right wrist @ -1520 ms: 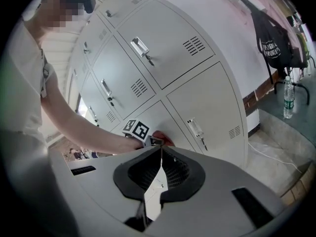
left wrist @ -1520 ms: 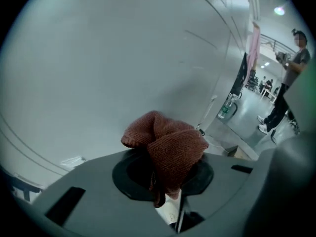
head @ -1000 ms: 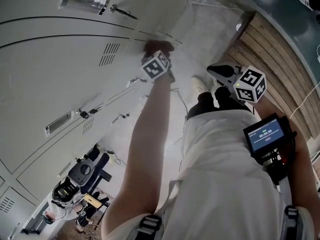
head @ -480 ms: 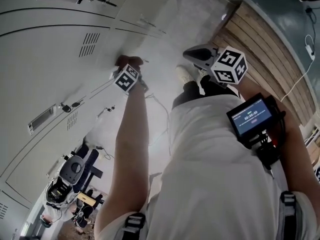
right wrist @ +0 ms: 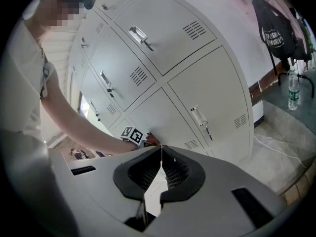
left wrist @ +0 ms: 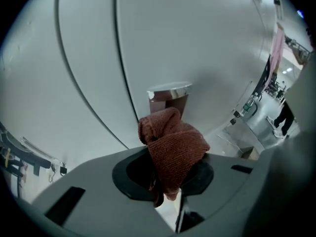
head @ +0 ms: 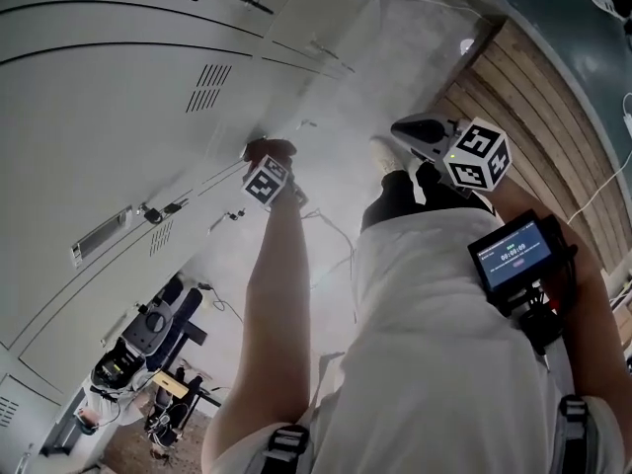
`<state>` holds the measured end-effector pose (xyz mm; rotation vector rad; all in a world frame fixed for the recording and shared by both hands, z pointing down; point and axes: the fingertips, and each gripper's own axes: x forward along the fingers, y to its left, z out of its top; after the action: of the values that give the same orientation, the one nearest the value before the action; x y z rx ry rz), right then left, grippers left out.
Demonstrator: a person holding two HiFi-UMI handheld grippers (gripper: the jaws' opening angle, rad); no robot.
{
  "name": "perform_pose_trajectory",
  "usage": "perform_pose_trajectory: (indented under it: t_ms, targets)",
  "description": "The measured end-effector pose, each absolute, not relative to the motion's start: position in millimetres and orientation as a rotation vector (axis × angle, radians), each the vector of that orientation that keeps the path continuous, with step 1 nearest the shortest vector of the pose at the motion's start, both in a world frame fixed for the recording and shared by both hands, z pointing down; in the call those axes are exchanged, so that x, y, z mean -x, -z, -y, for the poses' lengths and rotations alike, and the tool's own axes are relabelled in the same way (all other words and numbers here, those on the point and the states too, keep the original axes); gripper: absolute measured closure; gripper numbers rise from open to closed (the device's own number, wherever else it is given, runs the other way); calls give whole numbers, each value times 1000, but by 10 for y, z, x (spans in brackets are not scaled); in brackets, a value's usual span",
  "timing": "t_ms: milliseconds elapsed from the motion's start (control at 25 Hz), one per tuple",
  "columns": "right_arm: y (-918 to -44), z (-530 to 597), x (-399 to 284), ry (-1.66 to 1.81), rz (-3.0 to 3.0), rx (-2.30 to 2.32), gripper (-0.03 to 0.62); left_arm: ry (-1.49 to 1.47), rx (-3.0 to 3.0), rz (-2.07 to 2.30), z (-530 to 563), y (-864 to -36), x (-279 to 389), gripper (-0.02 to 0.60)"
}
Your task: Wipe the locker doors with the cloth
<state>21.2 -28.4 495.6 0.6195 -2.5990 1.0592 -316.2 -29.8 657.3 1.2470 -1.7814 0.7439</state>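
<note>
Left tongs are clamped on the reddish-brown cloth, which bunches up out of the jaws and points at the pale grey locker door. In the head view the cloth sits at the face of a door low in the bank, beside a seam between doors. Contact looks likely but cannot be confirmed. Judged from this, the wiping step is under way. No streak or damp mark shows on any panel, so the area already wiped cannot be determined. The other locker doors, with their handles and vent slots, are to be treated as pending. Pose: the right tongs are held close to the person's torso, jaws together with nothing between them, aimed toward the lockers and taking no part in the wipe. The left forearm is extended straight away from the body and downward. It carries the left tongs to the door surface, well apart from the right tongs.
</note>
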Motion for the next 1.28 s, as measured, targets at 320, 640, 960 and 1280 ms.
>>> perform_pose_trajectory:
  t_ms: [320, 640, 960, 1280]
  targets:
    - [-5096, 311, -253, -1120, 2588, -674, 576, -845, -1258, 1764, 660, -6602, 2728, 509]
    - [-5211, 328, -447, -1163, 2569, -747, 576, -818, -1471, 1638, 1408, -6651, 1808, 509]
    - [-5372, 116, -570, -1209, 2513, -769, 576, -837, -1792, 1662, 1798, -6285, 1302, 509]
    - [-5436, 20, -340, -1192, 2516, -704, 576, -881, -1752, 1740, 1565, -6472, 1636, 509]
